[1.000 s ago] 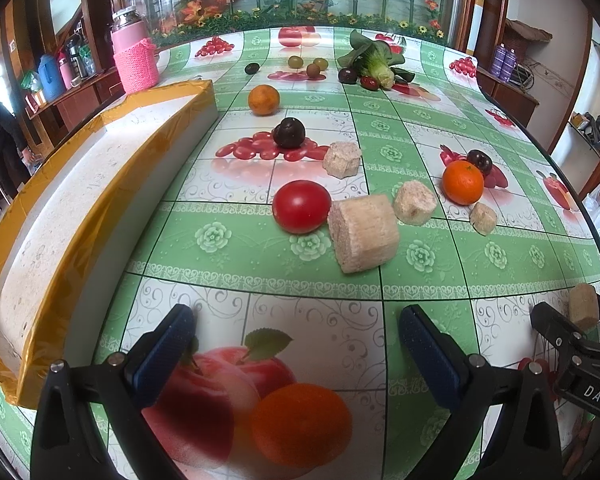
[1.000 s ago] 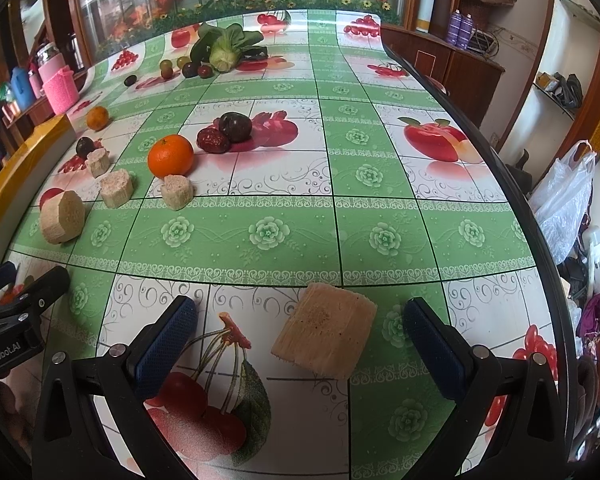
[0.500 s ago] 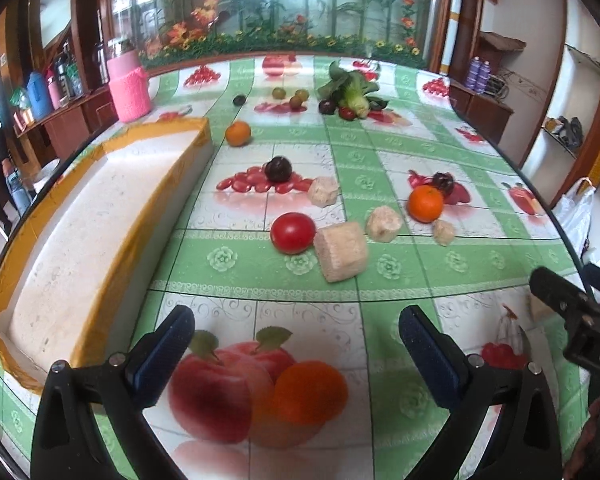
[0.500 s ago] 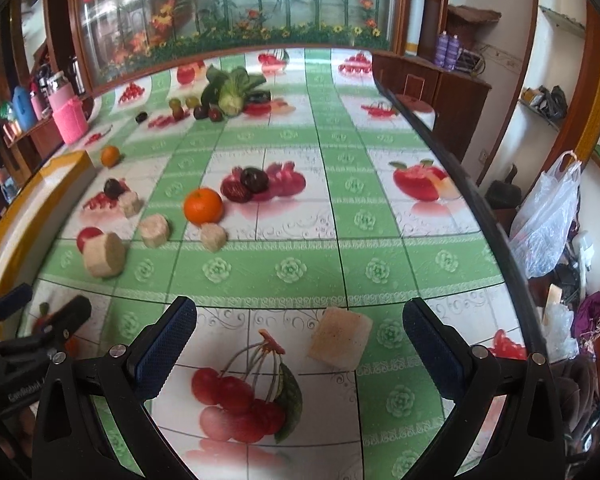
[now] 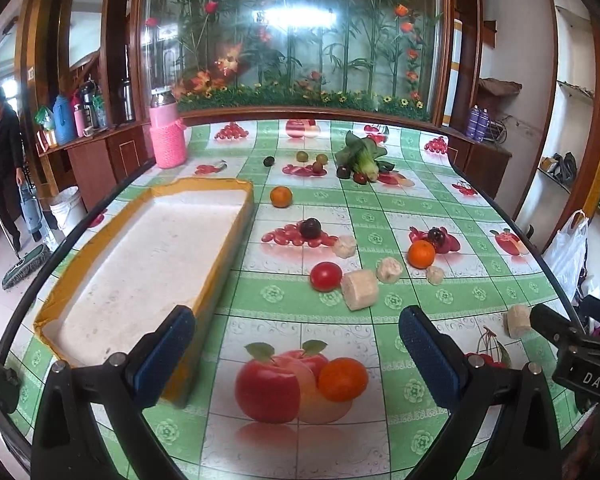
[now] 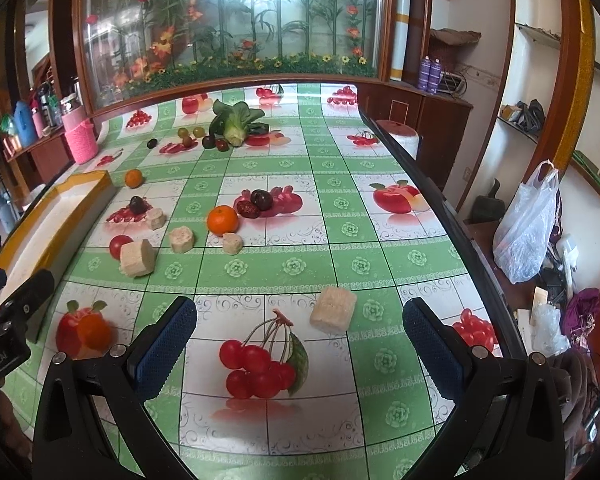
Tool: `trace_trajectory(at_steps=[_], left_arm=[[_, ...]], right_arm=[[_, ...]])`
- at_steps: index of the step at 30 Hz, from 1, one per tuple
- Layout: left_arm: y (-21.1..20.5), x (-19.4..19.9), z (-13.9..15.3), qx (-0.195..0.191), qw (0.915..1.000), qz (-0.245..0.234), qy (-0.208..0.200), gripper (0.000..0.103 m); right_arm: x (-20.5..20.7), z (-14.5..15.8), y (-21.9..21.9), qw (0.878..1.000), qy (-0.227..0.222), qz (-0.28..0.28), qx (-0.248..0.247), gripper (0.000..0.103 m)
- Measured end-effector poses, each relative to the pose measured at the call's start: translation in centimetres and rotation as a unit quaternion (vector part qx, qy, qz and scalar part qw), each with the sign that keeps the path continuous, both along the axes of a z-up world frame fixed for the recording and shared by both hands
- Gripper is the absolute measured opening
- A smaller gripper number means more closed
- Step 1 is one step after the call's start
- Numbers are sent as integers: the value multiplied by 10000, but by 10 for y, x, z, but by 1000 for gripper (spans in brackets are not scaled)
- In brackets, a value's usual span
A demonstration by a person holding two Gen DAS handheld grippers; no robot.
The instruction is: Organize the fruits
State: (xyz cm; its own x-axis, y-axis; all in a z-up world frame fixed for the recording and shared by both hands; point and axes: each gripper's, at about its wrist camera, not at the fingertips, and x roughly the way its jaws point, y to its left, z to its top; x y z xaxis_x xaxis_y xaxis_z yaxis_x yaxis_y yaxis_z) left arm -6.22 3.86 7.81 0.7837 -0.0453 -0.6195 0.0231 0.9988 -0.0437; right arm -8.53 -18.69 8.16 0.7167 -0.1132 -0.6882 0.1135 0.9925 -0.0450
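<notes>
Left wrist view: left tool (image 5: 296, 344) gapes wide, empty, above the green fruit-print tabletop (image 5: 400, 200). Round red tomato (image 5: 325, 276) lies ahead; straddle it squarely. Yellow-rimmed white foam tray (image 5: 148, 256) sits left. Right tool (image 6: 300, 340) likewise wide, empty.

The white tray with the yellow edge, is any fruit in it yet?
No, the tray holds nothing; the tomato and oranges lie on the table beside it.
</notes>
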Motion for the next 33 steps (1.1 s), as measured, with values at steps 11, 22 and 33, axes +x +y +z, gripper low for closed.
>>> trace_trajectory(at_steps=[11,22,33], left_arm=[[8,-7,10,-120,9997,-21,-193,103],[15,-7,12,-191,9994,27,-270,103],[11,-5,9,-130,9997,-33,-221,103]], right_arm=[[-11,4,7,10000,-63,3,-51,103],[-15,6,14,9997,-103,7,-202,103],[-15,2,9,9998,-22,-54,-179,103]])
